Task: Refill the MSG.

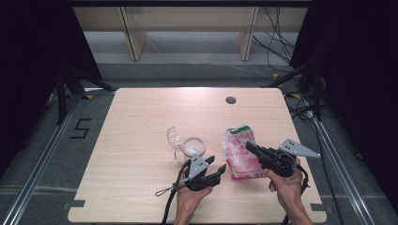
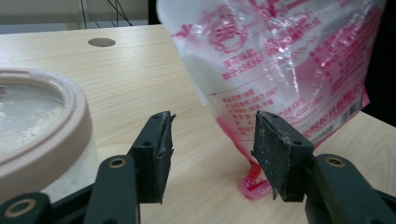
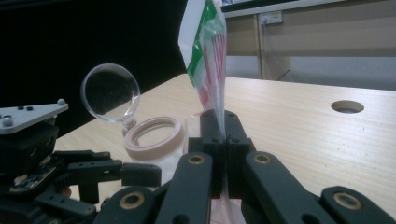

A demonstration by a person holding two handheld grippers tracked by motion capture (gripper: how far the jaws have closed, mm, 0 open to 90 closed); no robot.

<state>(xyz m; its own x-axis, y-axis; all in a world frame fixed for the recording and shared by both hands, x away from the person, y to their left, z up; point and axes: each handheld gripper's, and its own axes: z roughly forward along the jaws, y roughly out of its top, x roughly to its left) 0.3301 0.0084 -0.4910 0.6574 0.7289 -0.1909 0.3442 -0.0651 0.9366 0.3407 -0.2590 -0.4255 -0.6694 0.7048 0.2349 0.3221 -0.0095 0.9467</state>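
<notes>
Pink and white plastic bag (image 1: 240,154), one of it, lies on the table (image 1: 141,122) to the right of the jar (image 1: 193,147), with its long axis running from the person's side toward the far edge. Its green and white top end points away from the person and lifts off the wood; in the right gripper view that end (image 3: 205,70) stands up above the jaws, nearly upright. Its pink sealed bottom edge points back toward the person, and in the left gripper view a corner of that edge (image 2: 254,184) touches the table.

Right gripper (image 1: 253,149) comes in from the right of the jar and its jaws are pressed together on the bag, pinching the thin plastic between the two pads. Left gripper (image 1: 216,172) sits just in front of the jar, on the person's side of it, turned toward the bag's lower end. Its jaws stand moderately apart with nothing gripped; the bag's bottom corner is just beyond the gap, beside one pad (image 2: 275,154), and I cannot tell whether they touch.

One jar stands on the table, left of the bag, open, with a pale ring-shaped rim and whitish powder inside. Its one clear round lid (image 1: 172,137) hangs off the jar's left side, tipped up on edge. One round hole (image 1: 230,100) sits in the table far beyond the jar
</notes>
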